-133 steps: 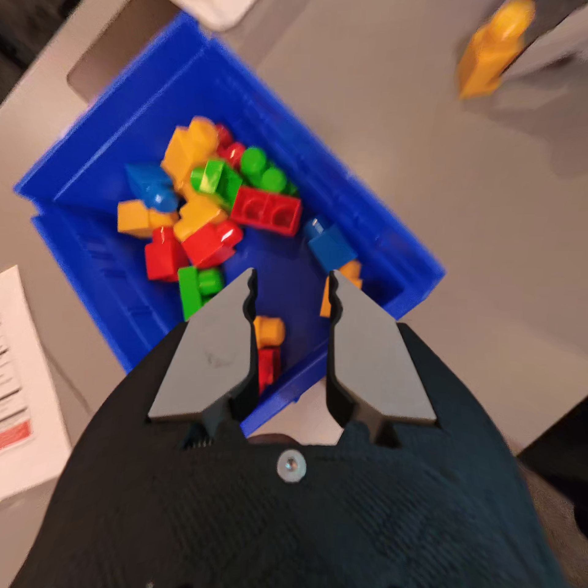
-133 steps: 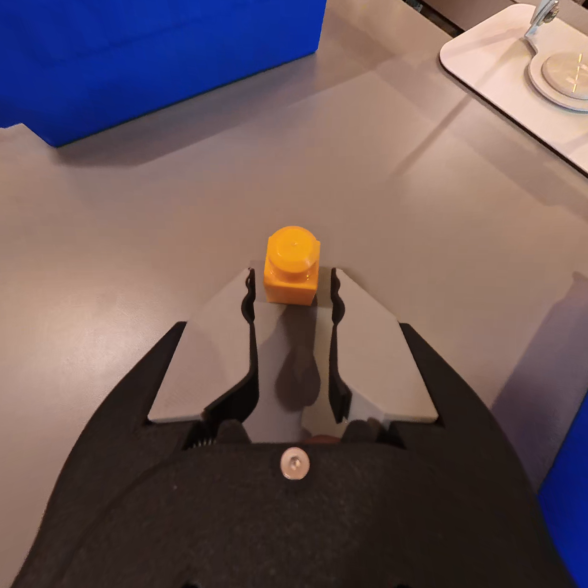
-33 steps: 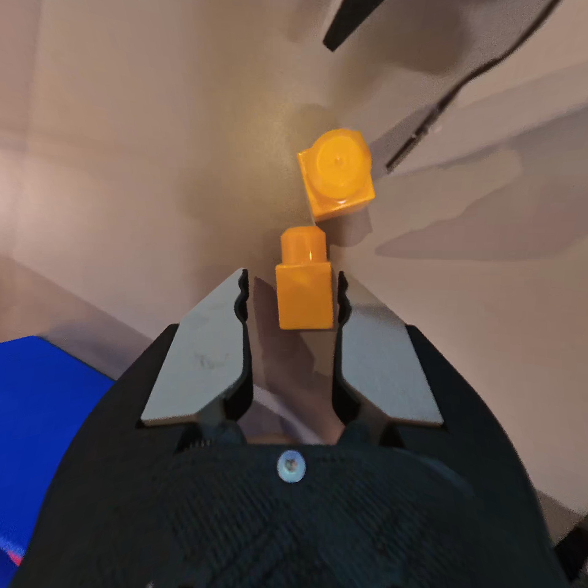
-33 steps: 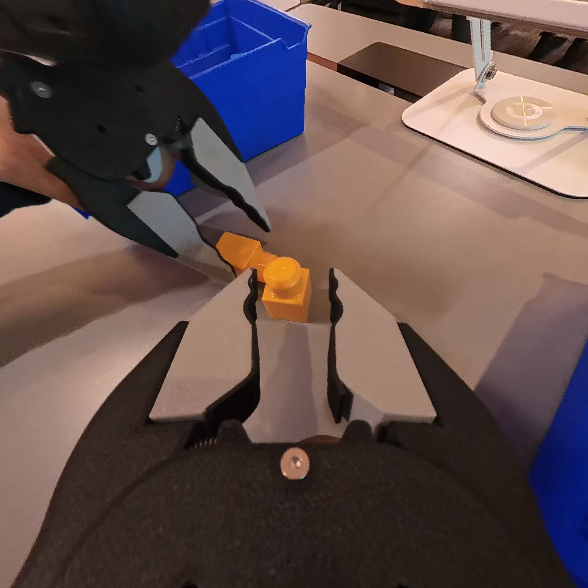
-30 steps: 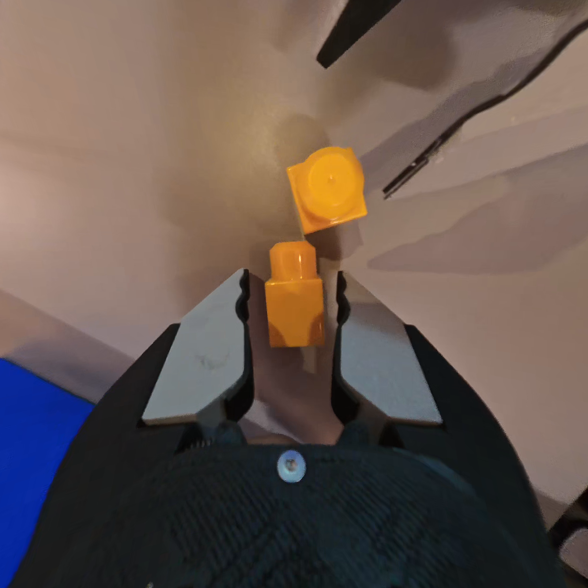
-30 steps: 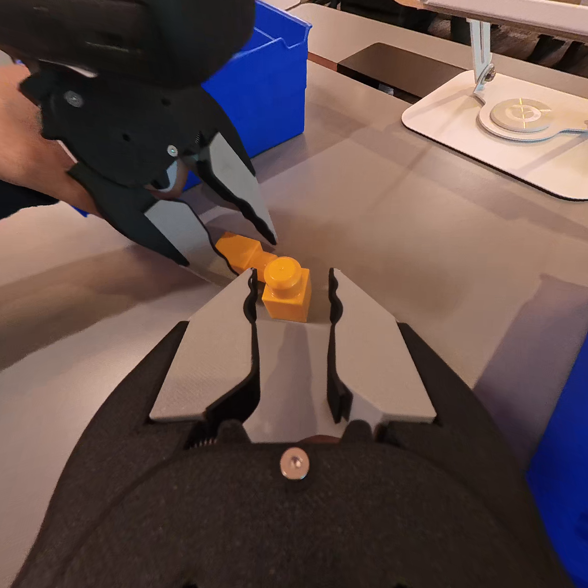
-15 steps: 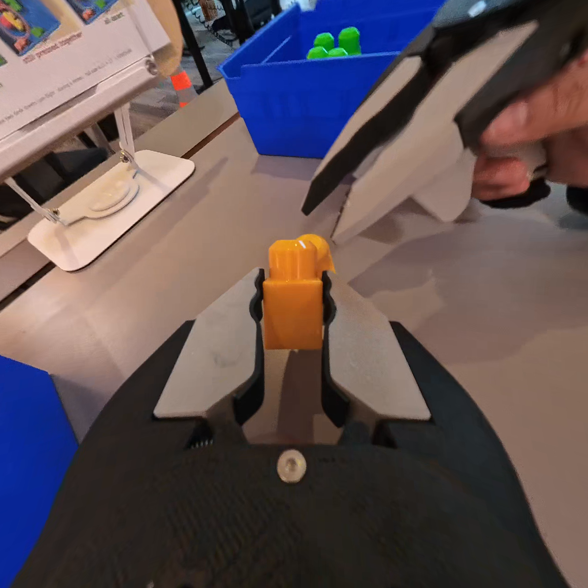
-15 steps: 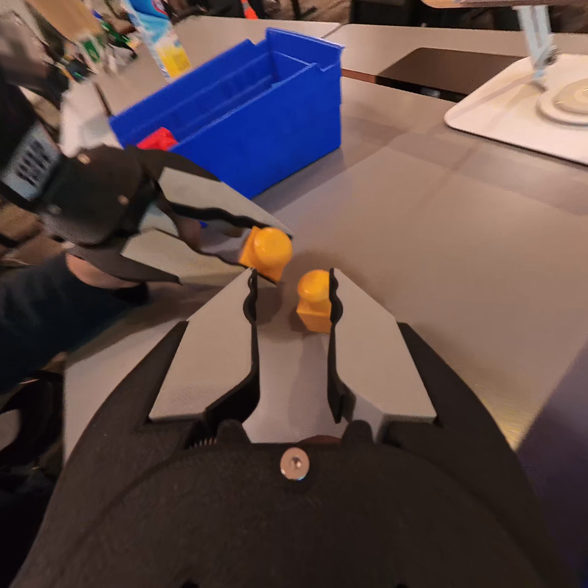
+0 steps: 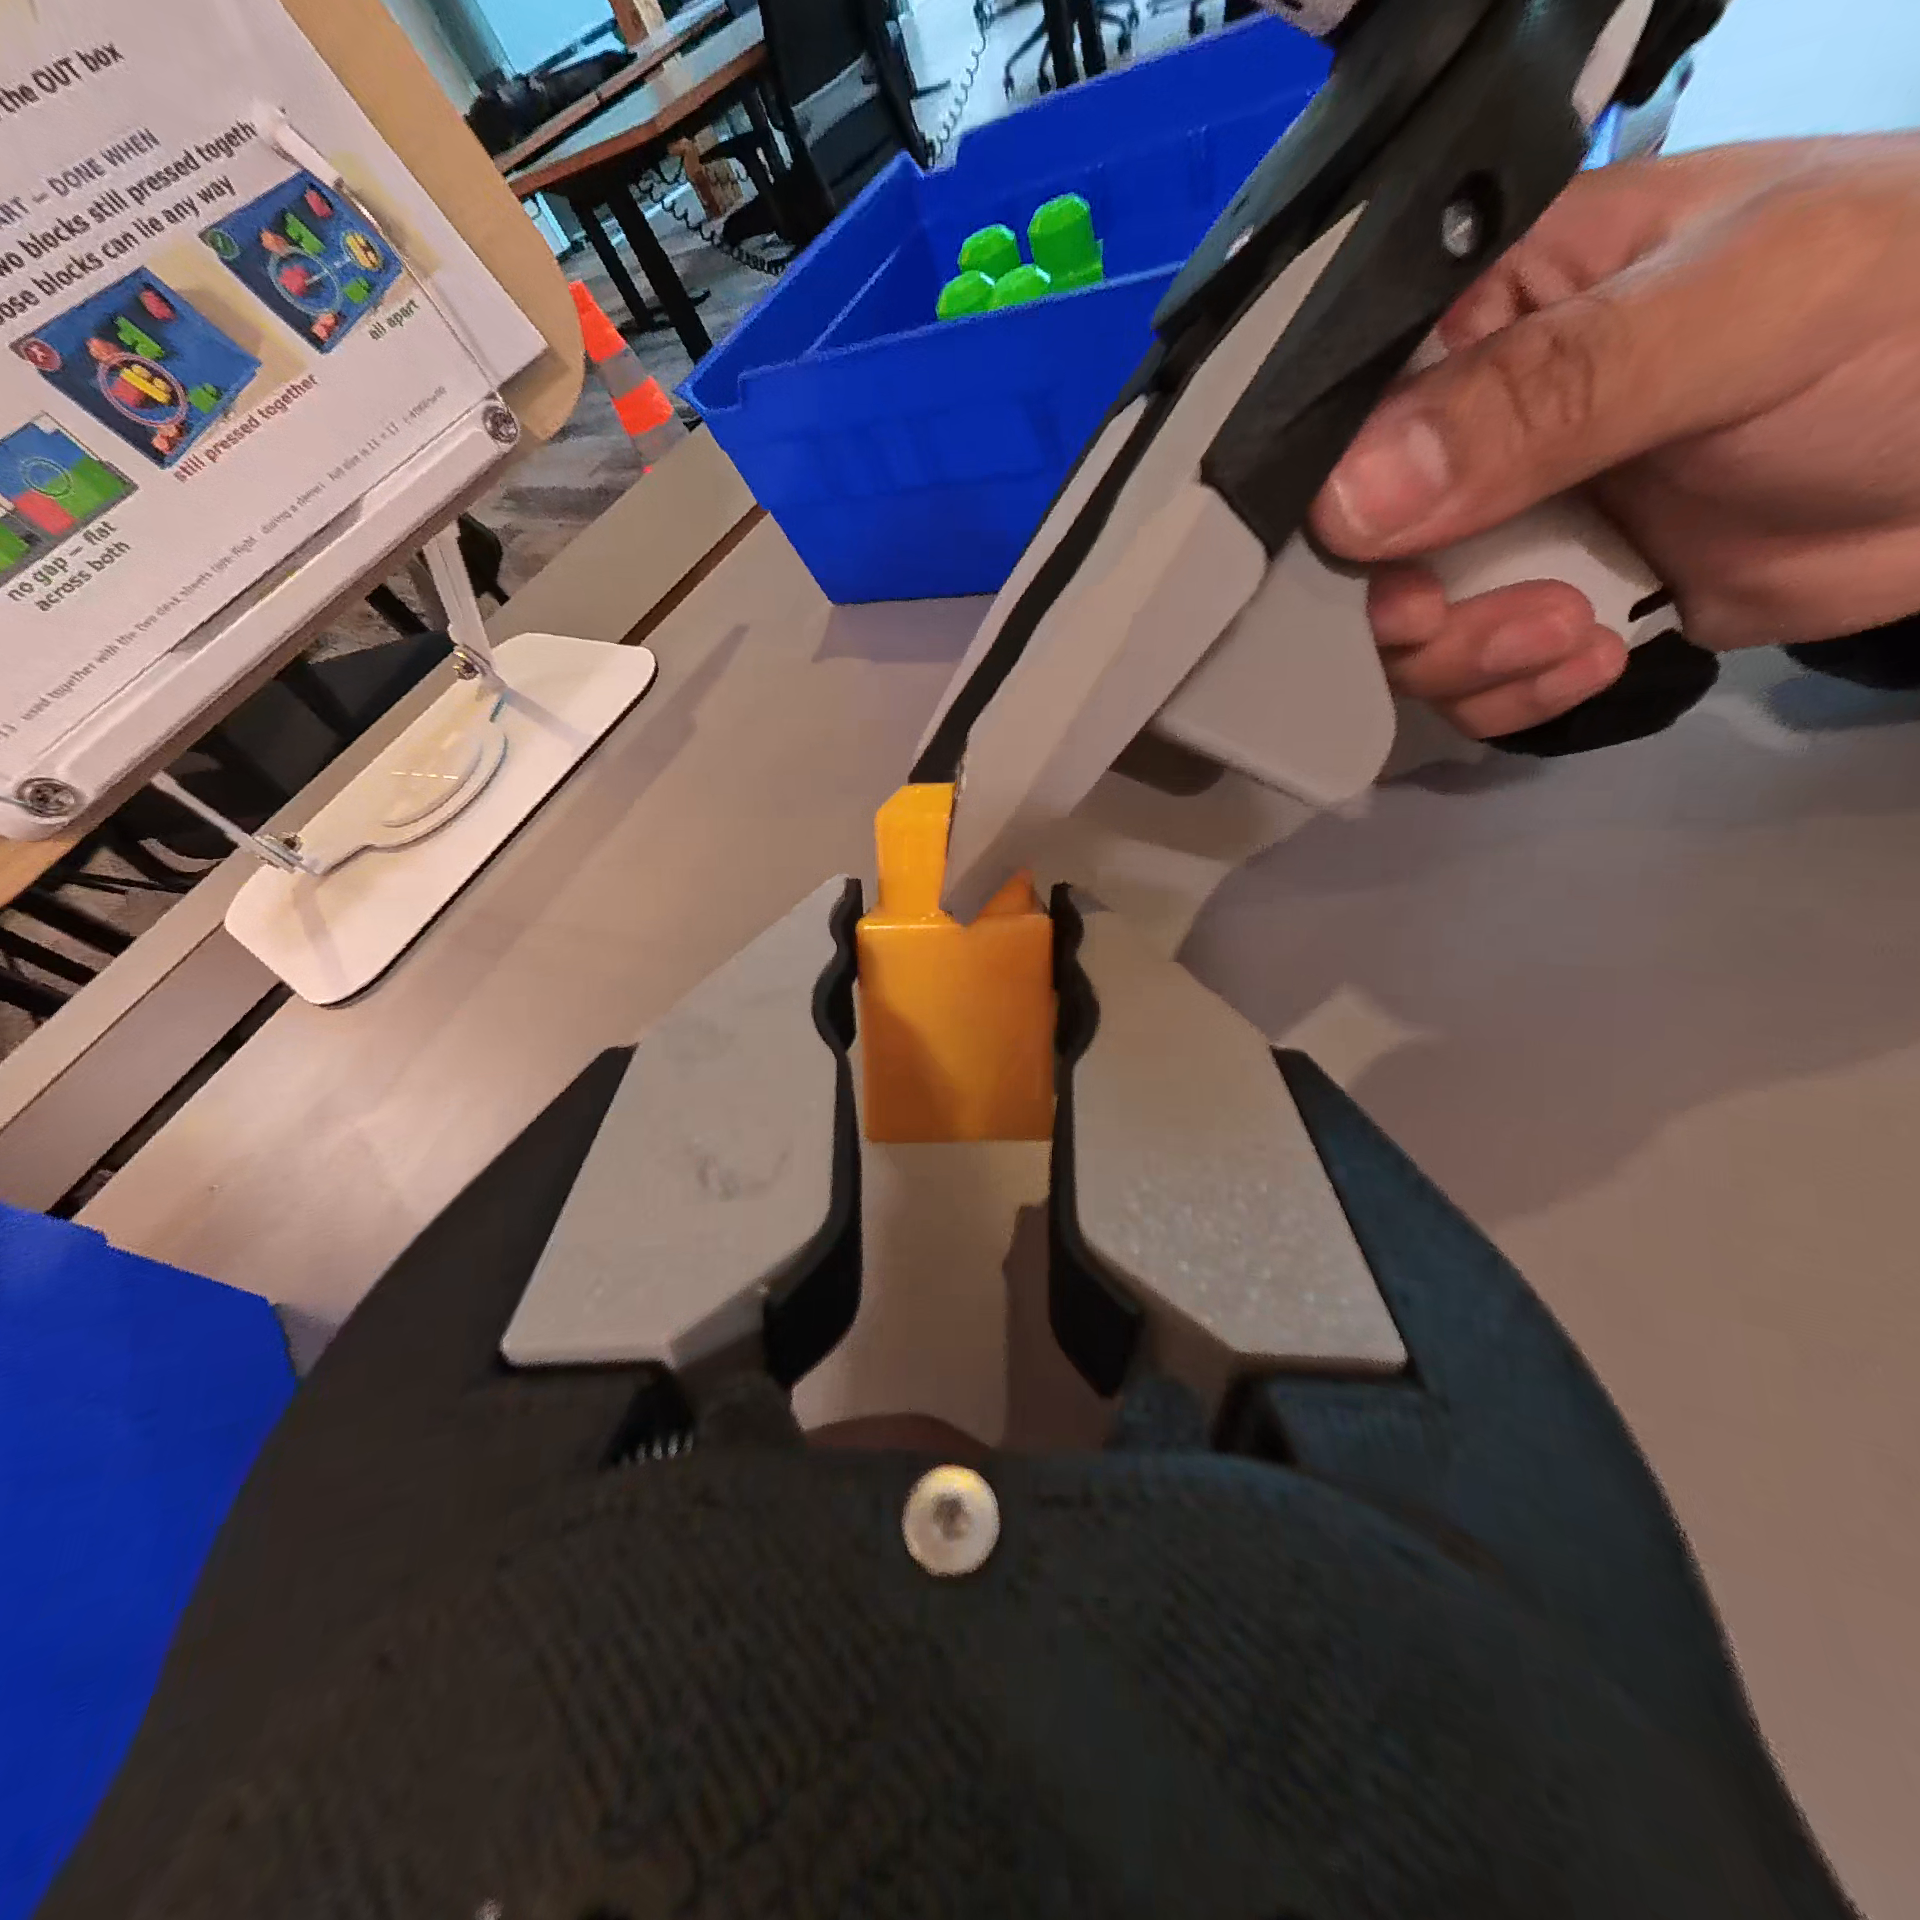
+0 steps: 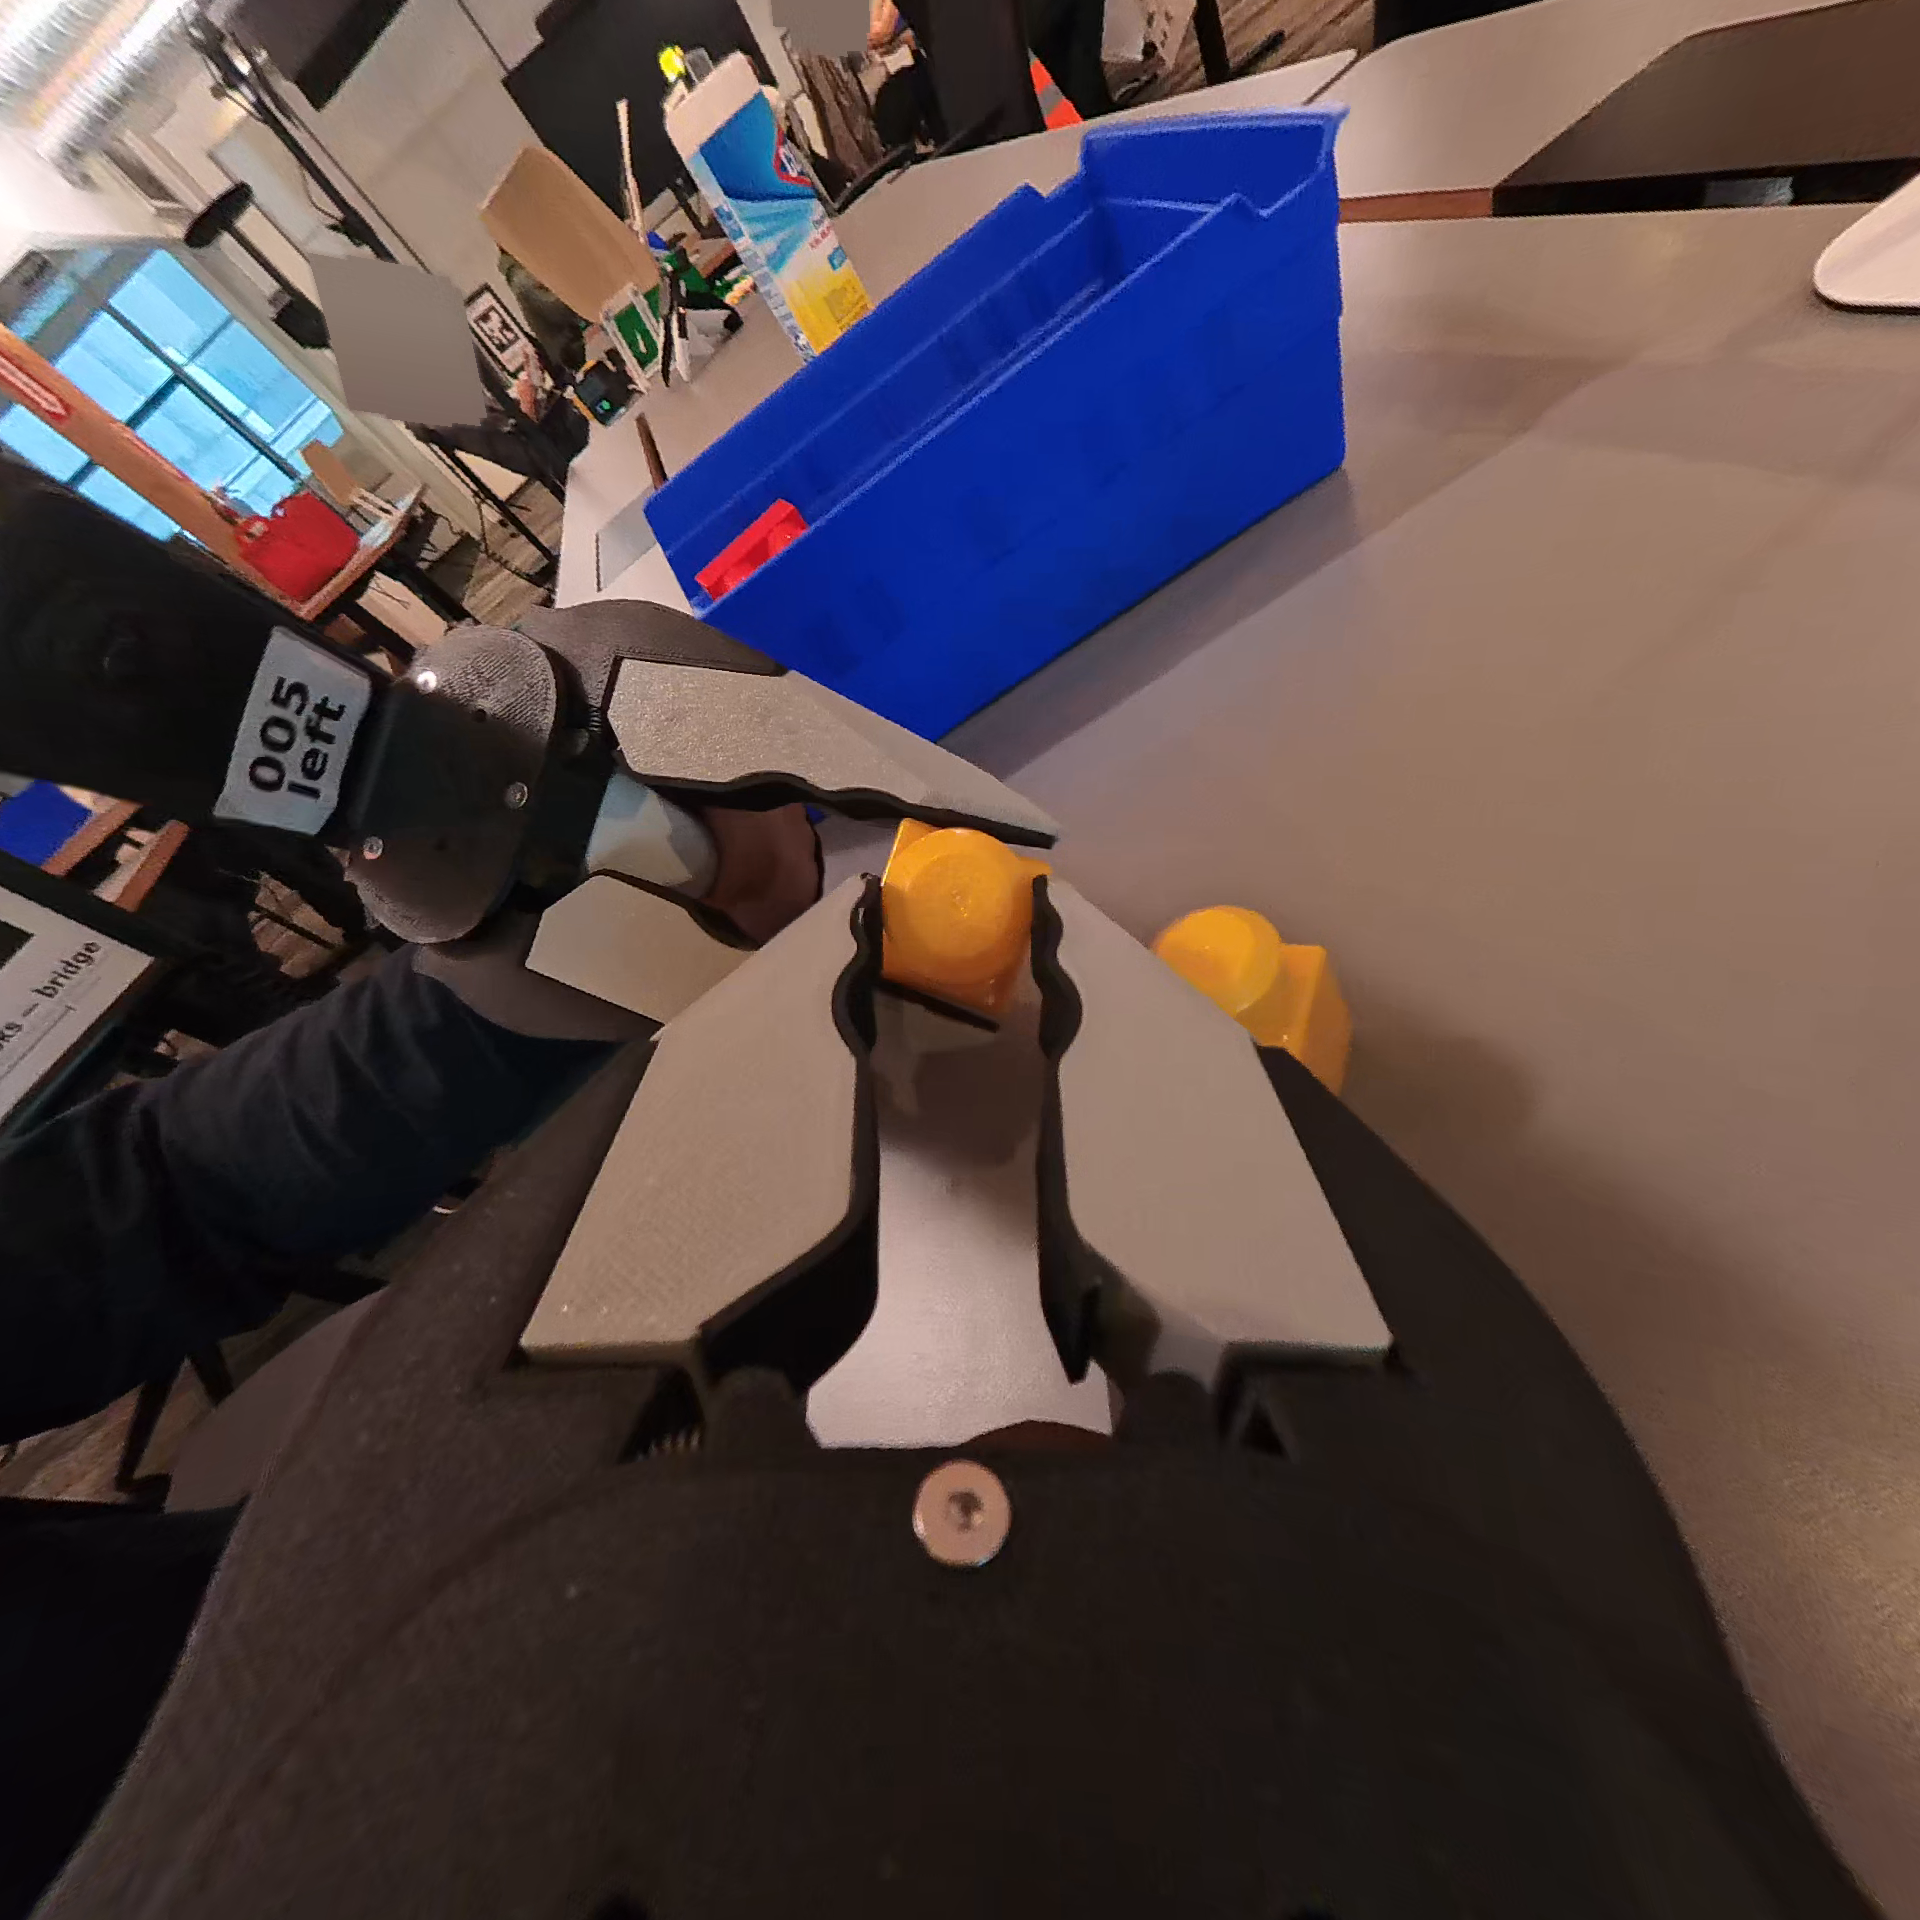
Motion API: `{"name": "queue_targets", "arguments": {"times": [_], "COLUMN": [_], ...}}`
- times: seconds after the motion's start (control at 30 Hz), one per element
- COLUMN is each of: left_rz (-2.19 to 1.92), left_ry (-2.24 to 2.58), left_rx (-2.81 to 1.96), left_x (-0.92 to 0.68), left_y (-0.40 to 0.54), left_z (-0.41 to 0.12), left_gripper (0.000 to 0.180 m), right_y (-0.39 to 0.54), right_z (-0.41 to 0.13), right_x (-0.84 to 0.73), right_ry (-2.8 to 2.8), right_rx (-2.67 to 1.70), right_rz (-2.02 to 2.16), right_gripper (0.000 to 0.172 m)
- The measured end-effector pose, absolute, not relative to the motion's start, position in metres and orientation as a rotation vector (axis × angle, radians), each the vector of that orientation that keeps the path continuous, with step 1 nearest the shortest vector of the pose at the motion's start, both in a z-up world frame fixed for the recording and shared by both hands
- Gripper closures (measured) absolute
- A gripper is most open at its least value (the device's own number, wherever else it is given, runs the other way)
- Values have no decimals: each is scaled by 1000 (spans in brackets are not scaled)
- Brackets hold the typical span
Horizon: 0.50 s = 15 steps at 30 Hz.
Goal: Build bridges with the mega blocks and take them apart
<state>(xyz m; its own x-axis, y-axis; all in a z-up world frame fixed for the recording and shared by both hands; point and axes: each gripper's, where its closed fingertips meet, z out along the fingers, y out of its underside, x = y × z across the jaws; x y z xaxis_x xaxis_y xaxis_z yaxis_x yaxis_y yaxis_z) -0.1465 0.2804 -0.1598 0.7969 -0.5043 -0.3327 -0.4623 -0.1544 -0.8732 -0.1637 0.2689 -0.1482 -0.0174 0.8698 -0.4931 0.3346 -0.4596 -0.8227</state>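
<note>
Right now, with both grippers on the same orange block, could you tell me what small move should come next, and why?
Probably ease the left gripper open: its fingers clamp the block body while the right gripper pinches its stud, so the right can take it.

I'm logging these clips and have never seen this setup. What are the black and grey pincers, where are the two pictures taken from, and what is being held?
There is no robot: a person's hand works each pincer. Each picture comes from a camera on one pincer, looking along its fingers. The left gripper clamps an orange block by its sides, above the grey table. The right gripper has its fingers on either side of that block's round stud. A second orange block lies on the table, near a blue bin.
</note>
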Motion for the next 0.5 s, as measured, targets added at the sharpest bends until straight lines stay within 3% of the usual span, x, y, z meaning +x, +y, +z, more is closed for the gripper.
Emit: {"name": "queue_targets", "arguments": {"times": [0.2, 0.5], "left_rz": [-75, -141], "left_ry": [696, 690], "left_rx": [-1812, -1980], "left_x": [-156, -160], "left_y": [276, 281], "left_z": [-162, -205], "left_gripper": [129, 125], "right_y": [289, 328], "right_z": [-129, -148], "right_x": [-146, -116], "right_ry": [-1246, -1327], "right_rx": [-1724, -1766], "right_rz": [1238, 585], "right_gripper": [147, 147]}}
